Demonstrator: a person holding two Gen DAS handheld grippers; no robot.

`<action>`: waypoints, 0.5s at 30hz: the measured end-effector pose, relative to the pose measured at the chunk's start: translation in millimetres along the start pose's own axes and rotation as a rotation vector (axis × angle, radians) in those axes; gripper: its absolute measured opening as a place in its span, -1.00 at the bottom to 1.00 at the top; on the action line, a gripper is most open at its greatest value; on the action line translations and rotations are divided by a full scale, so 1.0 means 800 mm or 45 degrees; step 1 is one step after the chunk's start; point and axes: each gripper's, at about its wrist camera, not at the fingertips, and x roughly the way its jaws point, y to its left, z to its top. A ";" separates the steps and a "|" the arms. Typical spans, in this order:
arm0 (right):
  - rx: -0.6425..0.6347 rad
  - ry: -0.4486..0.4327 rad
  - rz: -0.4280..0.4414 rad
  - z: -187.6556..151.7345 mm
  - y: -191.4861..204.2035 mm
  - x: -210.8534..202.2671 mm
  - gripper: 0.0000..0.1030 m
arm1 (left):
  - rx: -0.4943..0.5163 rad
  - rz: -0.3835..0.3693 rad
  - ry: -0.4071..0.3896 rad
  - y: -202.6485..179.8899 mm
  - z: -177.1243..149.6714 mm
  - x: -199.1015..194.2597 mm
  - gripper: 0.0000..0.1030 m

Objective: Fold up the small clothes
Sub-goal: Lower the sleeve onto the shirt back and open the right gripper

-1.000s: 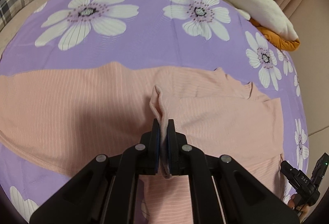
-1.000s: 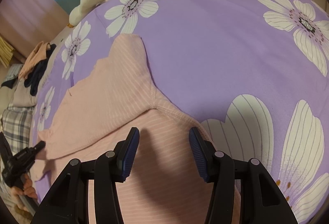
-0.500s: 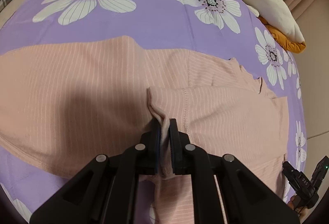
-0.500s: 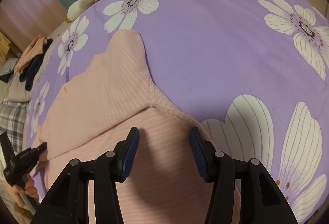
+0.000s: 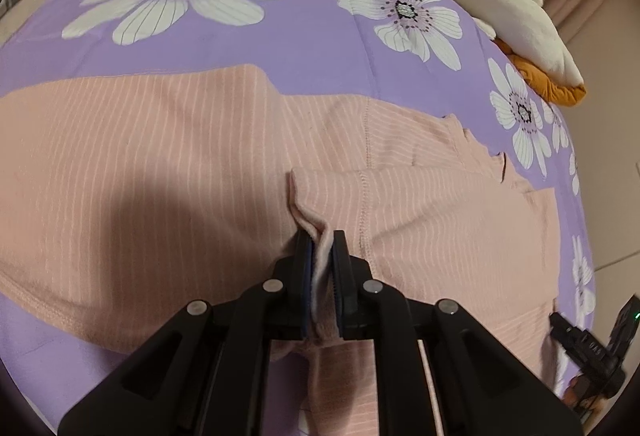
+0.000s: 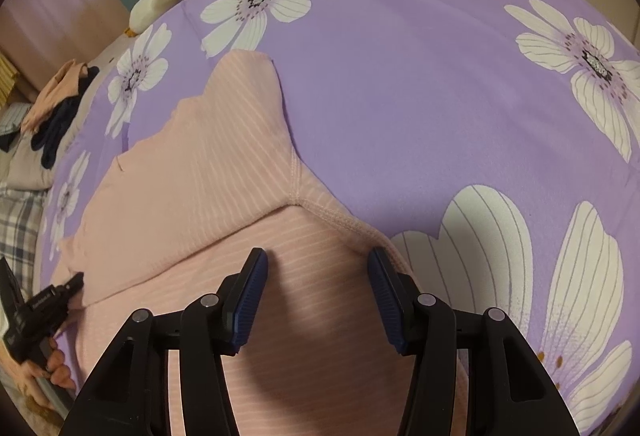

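In the left wrist view, the left gripper [image 5: 321, 248] pinches a fold of the pink striped garment [image 5: 160, 172], its jaws having just eased slightly apart; the garment lies flat on the purple floral bedspread [image 5: 320, 48]. In the right wrist view, the right gripper [image 6: 316, 276] hovers over the garment, jaws apart and empty.

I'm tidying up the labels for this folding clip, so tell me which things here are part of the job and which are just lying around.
Part of the job:
- pink striped garment, spread flat
- left gripper, a fold of that garment between its pads
- right gripper, open over the garment

Just lying about:
- purple flowered sheet
- cream plush blanket
- orange cloth
- dark clothes
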 end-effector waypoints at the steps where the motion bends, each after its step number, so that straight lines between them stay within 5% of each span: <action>1: -0.003 0.001 -0.003 0.000 0.001 0.000 0.02 | 0.007 0.007 -0.006 -0.001 -0.001 0.000 -0.77; 15: -0.057 0.017 -0.104 0.001 0.015 0.006 0.03 | -0.019 -0.026 0.005 0.007 0.000 0.002 -0.77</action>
